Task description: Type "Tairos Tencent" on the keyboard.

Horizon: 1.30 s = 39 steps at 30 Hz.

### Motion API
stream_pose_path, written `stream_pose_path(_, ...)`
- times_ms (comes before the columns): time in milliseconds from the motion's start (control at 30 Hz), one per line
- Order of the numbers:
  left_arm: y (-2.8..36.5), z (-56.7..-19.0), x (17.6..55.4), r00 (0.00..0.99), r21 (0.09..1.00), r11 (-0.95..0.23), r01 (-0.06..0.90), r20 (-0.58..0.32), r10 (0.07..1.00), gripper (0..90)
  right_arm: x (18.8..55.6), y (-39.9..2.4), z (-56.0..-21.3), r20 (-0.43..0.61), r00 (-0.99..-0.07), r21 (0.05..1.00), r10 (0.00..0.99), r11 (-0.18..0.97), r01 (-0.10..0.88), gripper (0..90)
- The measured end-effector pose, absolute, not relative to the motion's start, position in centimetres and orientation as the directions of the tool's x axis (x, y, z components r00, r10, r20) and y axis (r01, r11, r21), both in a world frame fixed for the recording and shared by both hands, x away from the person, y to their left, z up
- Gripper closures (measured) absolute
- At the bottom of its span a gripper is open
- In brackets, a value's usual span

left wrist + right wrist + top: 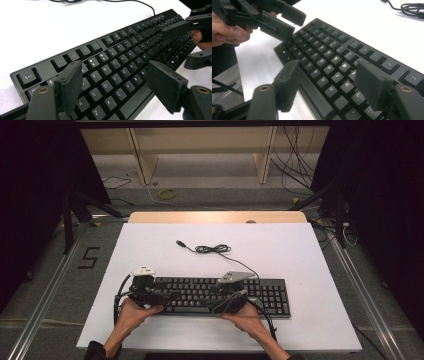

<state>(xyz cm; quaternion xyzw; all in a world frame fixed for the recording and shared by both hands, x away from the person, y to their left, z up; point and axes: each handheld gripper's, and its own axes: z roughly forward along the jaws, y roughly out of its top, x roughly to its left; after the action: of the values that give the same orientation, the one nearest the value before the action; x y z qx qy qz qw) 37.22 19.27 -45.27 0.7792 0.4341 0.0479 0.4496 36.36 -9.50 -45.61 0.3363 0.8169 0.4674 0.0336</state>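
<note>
Hovering wide open and empty, left claw [113, 82] and right claw [329, 85] straddle the keyboard [220, 295] front edge.

One black keyboard [220, 295] on the one white table [300, 265]. One cable [212, 249] off the keyboard, one loose coil in it, one plug at its end. Two claws, left claw [172, 295] and right claw [215, 306]; two jaws each, four jaws total. Two hands, left hand [131, 312], right hand [247, 315].
</note>
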Motion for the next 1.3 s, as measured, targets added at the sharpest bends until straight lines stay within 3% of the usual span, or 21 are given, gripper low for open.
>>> stream_pose_path(933, 20.4, -45.7, 35.5, 0.620, 0.763, -0.190, 0.617, -0.323, 0.715, 28.1, 37.3, -7.0, -47.0, 0.223, -0.781, 0.727, 0.583, 0.434, 0.532, 88.5)
stream_pose_path(1300, 20.5, -45.9, 35.2, 0.625, 0.770, -0.188, 0.609, -0.320, 0.712, 28.1, 37.4, -6.0, -47.7, 0.201, -0.795, 0.708, 0.572, 0.476, 0.521, 90.0)
